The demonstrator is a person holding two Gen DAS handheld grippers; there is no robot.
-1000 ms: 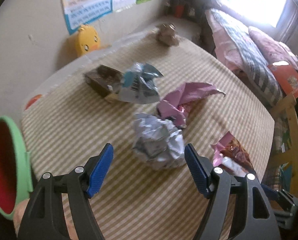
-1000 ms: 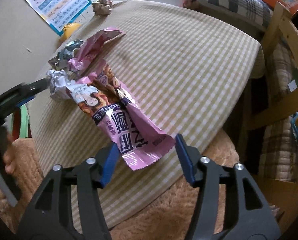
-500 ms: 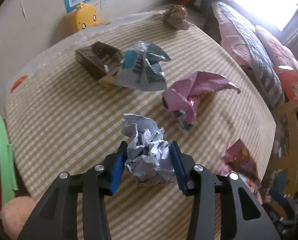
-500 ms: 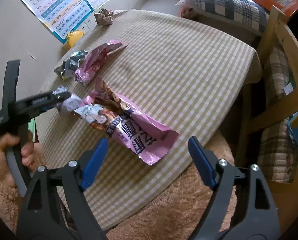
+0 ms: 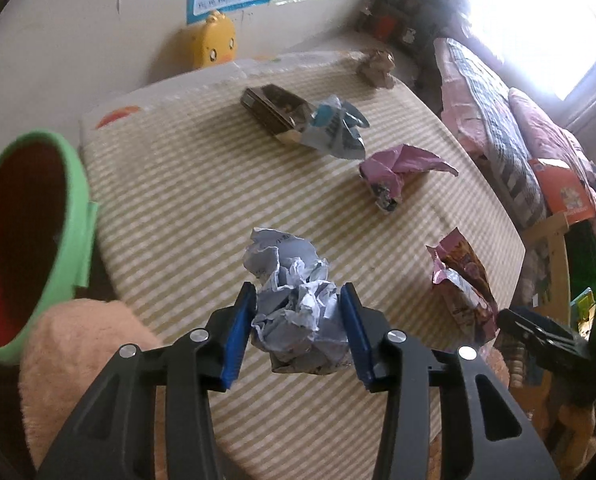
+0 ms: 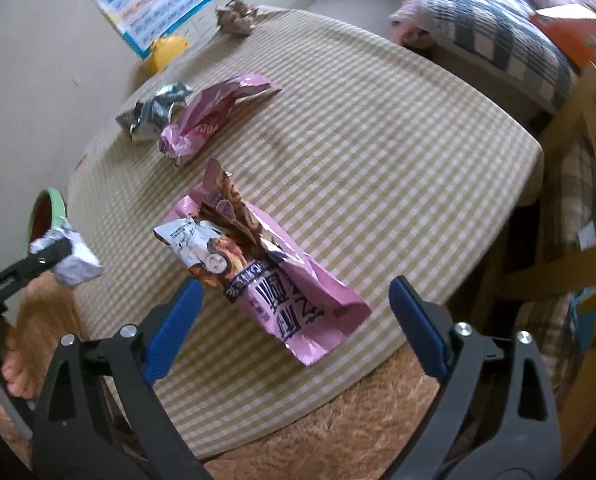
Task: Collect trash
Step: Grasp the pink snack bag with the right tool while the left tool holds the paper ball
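Observation:
My left gripper (image 5: 298,332) is shut on a crumpled white paper ball (image 5: 294,300) and holds it above the checked table's near edge; the ball also shows in the right wrist view (image 6: 72,260). A green bin with a red inside (image 5: 26,240) stands to the left of it. My right gripper (image 6: 294,320) is open and empty, above a pink snack bag (image 6: 258,264) lying near the table's front edge. A second pink wrapper (image 5: 394,172), a silver-blue wrapper (image 5: 334,132), a dark box (image 5: 274,108) and a brown paper wad (image 5: 376,68) lie farther back.
The table (image 6: 378,140) has a beige checked cloth. A yellow duck toy (image 5: 212,42) sits by the wall. A bed with plaid bedding (image 5: 498,120) and a wooden frame (image 6: 578,128) are to the right. Tan fluffy rug (image 6: 358,420) lies below the table's edge.
My left gripper closed on the paper ball, lifted it and drew back toward the bin side. My right gripper opened wider and pulled back from the pink snack bag.

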